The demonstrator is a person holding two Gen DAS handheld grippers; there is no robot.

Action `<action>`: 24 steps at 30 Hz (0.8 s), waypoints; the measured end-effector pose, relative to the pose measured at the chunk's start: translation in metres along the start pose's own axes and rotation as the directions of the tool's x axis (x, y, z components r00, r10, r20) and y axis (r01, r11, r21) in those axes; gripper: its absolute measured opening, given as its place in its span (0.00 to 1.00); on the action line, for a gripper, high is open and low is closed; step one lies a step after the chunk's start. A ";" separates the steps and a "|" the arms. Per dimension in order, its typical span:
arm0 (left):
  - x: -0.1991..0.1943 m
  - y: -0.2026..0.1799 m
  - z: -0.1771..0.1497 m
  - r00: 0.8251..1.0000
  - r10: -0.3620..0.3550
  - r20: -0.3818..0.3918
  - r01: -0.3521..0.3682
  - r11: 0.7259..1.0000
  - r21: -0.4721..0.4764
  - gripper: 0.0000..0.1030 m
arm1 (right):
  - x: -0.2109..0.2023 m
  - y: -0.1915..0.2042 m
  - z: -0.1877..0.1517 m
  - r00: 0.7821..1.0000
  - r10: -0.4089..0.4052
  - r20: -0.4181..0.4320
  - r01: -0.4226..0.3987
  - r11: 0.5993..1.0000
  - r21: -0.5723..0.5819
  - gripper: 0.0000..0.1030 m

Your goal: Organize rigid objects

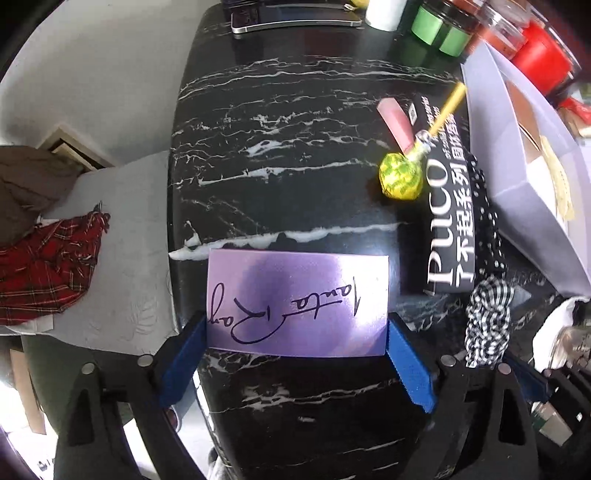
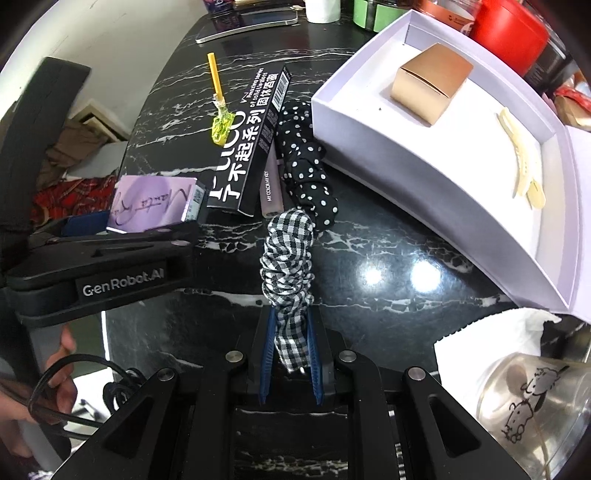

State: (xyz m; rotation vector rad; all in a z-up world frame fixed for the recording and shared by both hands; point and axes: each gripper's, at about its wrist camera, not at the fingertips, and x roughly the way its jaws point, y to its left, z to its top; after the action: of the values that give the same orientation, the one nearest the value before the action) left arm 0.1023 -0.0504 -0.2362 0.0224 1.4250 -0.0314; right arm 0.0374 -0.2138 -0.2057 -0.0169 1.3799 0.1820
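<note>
A purple box (image 1: 295,295) with dark handwriting lies flat on the black marble table (image 1: 288,147). My left gripper (image 1: 295,317) points down over it, its blue pads against the box's two short ends. My right gripper (image 2: 290,314) is shut on one end of a black-and-white checked scrunchie (image 2: 288,258), which stretches away over the table. Beyond it lie a polka-dot scrunchie (image 2: 306,162), a pink tube (image 2: 271,184), a long black carton (image 2: 247,155) and a green-yellow lollipop (image 2: 221,127). The white tray box (image 2: 424,177) on the right holds a tan box (image 2: 430,83) and a cream hair clip (image 2: 521,166).
A phone (image 1: 295,20) and green-lidded jars (image 1: 439,29) stand along the far edge, with a red container (image 2: 506,26) behind the tray. A cartoon-printed glass (image 2: 532,398) and a tissue (image 2: 480,343) sit near right. The table's left edge drops to a floor with clothes (image 1: 48,266).
</note>
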 end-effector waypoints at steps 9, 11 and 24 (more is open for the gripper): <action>-0.010 0.003 -0.018 0.999 -0.045 -0.013 0.045 0.999 0.006 0.91 | -0.005 0.007 -0.010 1.000 0.002 0.010 -0.002 1.000 -0.010 0.14; -0.016 0.003 -0.019 0.999 -0.049 -0.012 0.049 0.999 0.013 0.91 | -0.007 0.009 -0.013 1.000 0.006 0.012 -0.006 1.000 -0.008 0.13; -0.052 -0.008 -0.035 0.997 -0.067 0.024 0.065 0.995 0.077 0.91 | -0.023 0.018 -0.038 0.998 0.038 0.041 -0.038 0.999 -0.003 0.11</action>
State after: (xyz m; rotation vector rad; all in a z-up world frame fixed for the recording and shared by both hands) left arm 0.0599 -0.0570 -0.1895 0.0374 1.3969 -0.1401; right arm -0.0067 -0.2033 -0.1887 0.0111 1.3394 0.2149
